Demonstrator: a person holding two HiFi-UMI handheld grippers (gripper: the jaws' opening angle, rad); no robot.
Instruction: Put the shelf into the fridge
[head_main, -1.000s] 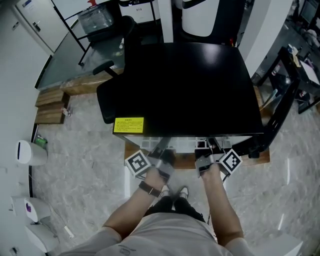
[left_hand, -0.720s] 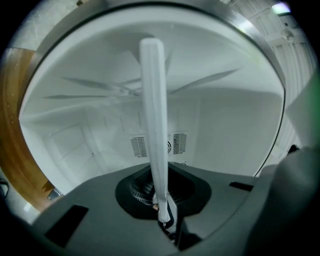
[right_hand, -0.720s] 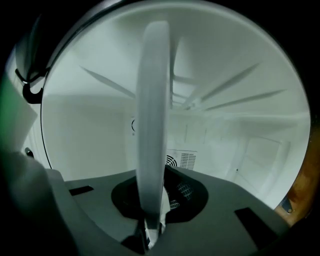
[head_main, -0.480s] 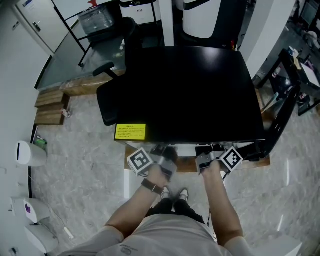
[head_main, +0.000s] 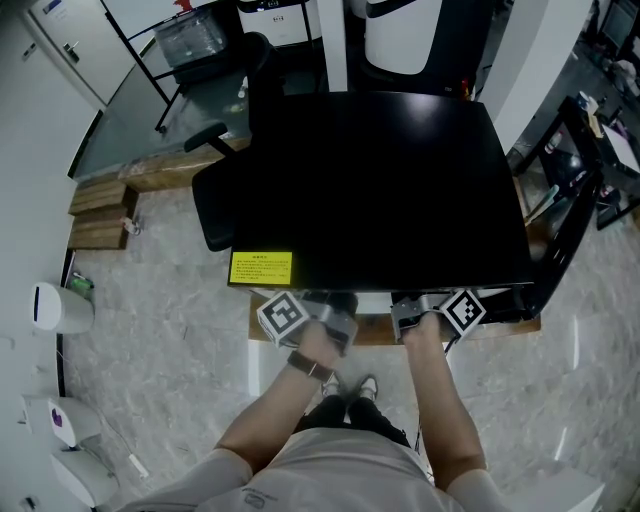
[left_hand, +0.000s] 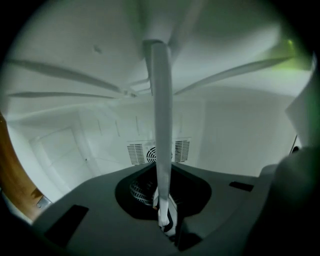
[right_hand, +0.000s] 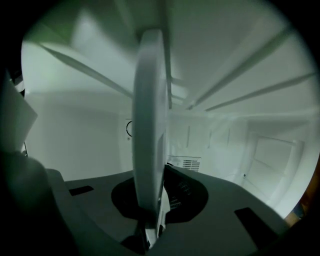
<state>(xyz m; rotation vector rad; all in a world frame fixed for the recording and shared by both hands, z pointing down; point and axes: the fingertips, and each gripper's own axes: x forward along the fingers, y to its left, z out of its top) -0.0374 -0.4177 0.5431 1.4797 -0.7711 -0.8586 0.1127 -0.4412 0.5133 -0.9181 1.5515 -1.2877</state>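
The fridge (head_main: 380, 180) shows in the head view as a wide black top, its open front facing the person. Both marker cubes, left (head_main: 283, 317) and right (head_main: 463, 311), sit just below the front edge, and the jaws are hidden under it. In the left gripper view my left gripper (left_hand: 165, 222) is shut on the white shelf (left_hand: 162, 125), seen edge-on as a narrow strip running into the white interior. My right gripper (right_hand: 151, 227) is shut on the same shelf (right_hand: 149, 140). Side wall rails and a back vent grille (left_hand: 139, 152) lie ahead.
A yellow label (head_main: 261, 268) marks the fridge top's front left corner. A black office chair (head_main: 225, 190) stands against the fridge's left side. Wooden blocks (head_main: 100, 210) and a white bin (head_main: 60, 305) lie further left. A black frame (head_main: 570, 210) stands at the right.
Both grippers have moved forward toward the fridge with the shelf; their marker cubes now sit closer to the front edge of the black top.
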